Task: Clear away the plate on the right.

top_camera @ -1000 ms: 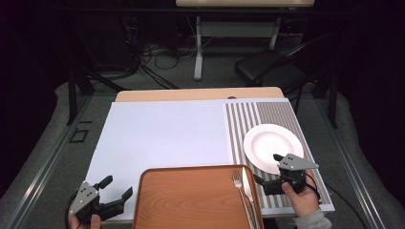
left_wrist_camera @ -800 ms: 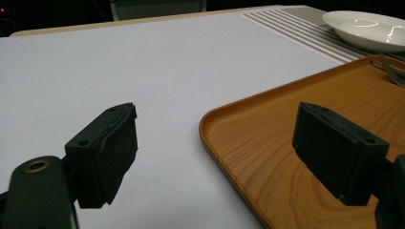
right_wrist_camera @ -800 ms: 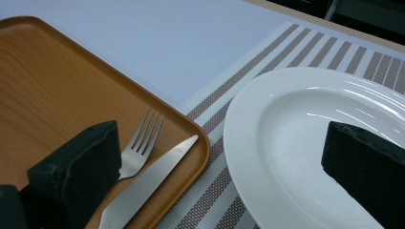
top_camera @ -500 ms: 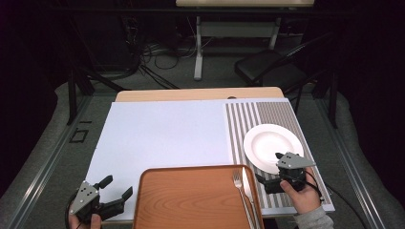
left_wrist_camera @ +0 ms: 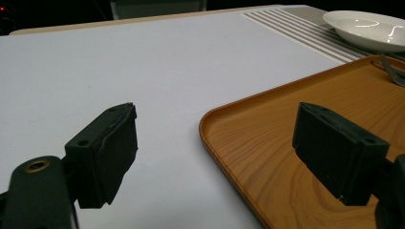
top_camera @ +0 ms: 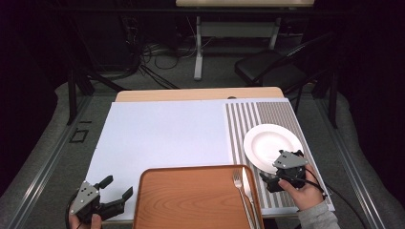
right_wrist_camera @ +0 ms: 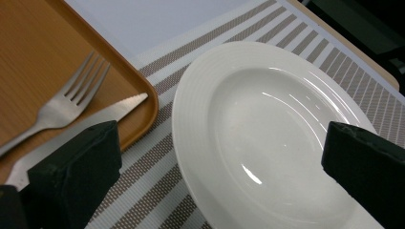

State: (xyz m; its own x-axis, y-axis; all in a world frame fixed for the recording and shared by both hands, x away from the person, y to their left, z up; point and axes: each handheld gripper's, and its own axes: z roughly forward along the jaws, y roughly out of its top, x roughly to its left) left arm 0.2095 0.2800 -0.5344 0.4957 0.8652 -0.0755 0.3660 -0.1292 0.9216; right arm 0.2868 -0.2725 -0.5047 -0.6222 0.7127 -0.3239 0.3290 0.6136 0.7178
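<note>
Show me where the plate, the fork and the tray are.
plate (right_wrist_camera: 267, 133), right gripper view, on its bowl.
fork (right_wrist_camera: 71, 102), right gripper view, at the base of its tines.
tray (top_camera: 191, 200), high view, on its bare floor.

I'm looking at a lab-style recording setup: dark backdrop, loose cables (top_camera: 153, 52) on the floor, a folding chair (top_camera: 272, 69), a bare desk frame (top_camera: 200, 47) behind my staged table (top_camera: 191, 94).
</note>
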